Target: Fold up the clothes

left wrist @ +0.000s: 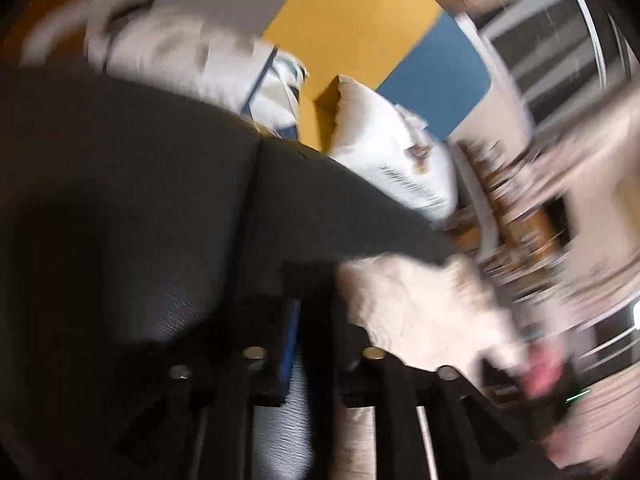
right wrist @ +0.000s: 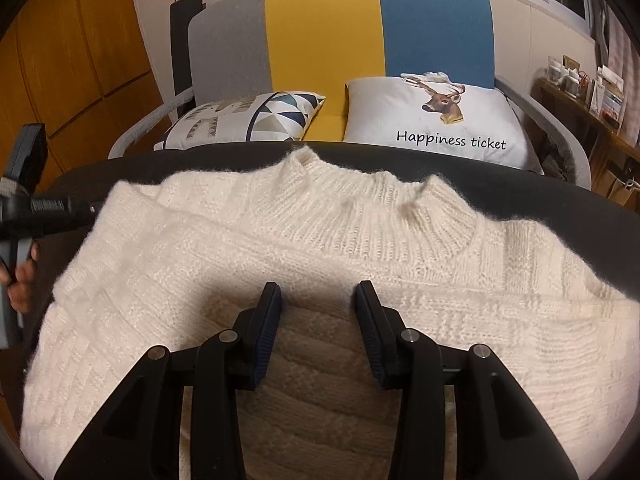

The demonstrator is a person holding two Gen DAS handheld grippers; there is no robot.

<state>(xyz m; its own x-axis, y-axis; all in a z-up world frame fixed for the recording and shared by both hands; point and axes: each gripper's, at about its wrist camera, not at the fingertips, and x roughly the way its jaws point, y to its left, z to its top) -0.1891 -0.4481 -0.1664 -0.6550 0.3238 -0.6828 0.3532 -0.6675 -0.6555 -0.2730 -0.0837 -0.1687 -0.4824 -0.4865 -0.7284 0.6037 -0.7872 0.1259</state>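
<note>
- Cream knitted sweater (right wrist: 320,248) is lying flat on the dark desk (right wrist: 560,200), collar toward the cushions (right wrist: 440,120).
- Right hand-held gripper (right wrist: 318,308) is hovering released above it.
- Left hand-held gripper (left wrist: 316,292) is blurring; cannot tell its grip.

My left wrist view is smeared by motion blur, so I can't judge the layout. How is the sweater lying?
Observer: The white sweater lies flat on the dark surface, with its collar toward the deer pillow.
Operator: Where's the right gripper?
Observer: The right gripper is open over the sweater's chest and grips nothing.
Operator: And my left gripper?
Observer: The left gripper is at the sweater's edge by a shoulder. I can't tell whether it grips.
</note>
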